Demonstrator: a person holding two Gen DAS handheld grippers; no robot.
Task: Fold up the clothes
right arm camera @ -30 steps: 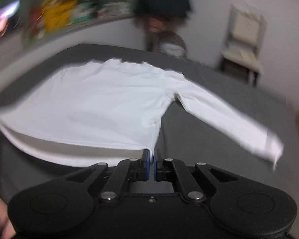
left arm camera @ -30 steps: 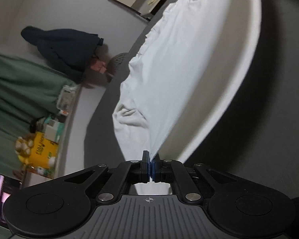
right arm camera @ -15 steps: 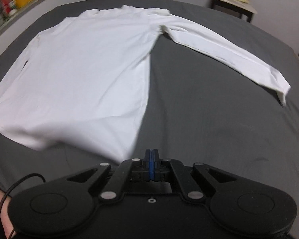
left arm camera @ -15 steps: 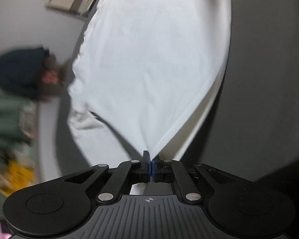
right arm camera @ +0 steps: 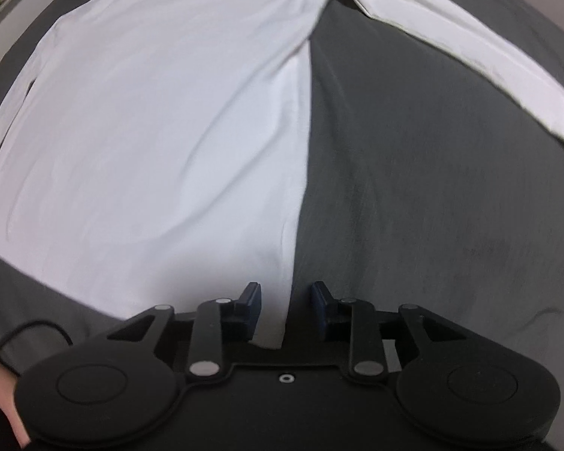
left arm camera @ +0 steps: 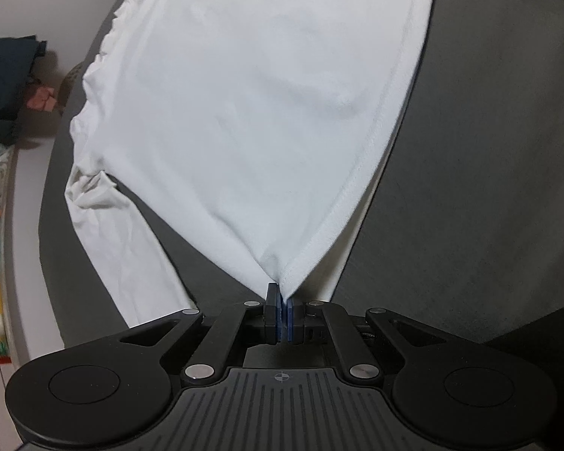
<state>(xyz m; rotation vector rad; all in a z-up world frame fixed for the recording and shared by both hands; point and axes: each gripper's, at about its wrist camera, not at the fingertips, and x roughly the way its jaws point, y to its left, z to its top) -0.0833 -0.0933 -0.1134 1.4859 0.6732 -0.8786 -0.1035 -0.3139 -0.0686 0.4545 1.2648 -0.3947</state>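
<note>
Shirt: we saw a white long-sleeved shirt (left arm camera: 244, 105) spread over a dark grey surface (left arm camera: 488, 150), its body lying mostly flat.

Left gripper: our left gripper (left arm camera: 284, 306) had its blue pads pressed together on a bottom corner of the shirt, where the hem met the side seam, and the cloth rose from the pads in a taut point.

Hem: from that pinched corner the stitched hem (left arm camera: 387, 120) ran up and to the right, with a second layer of white showing just under it.

Near sleeve: in the left wrist view one sleeve (left arm camera: 120, 233) lay to the left of the body, bunched at the armpit.

Right gripper: our right gripper (right arm camera: 285, 302) was opening its jaws, and the shirt's other bottom corner lay between the pads without either pad pressing on it.

Shirt under right gripper: the side edge (right arm camera: 300, 150) ran straight away from the gripper toward the armpit, flat on the grey surface.

Far sleeve: in the right wrist view the other sleeve (right arm camera: 470, 49) stretched out to the right, well apart from the gripper.

Cable: a thin black cable (right arm camera: 30, 330) curled at the lower left of the right wrist view.

Surroundings: we noted a dark garment (left arm camera: 7, 86) hanging against the pale wall beyond the surface.
</note>
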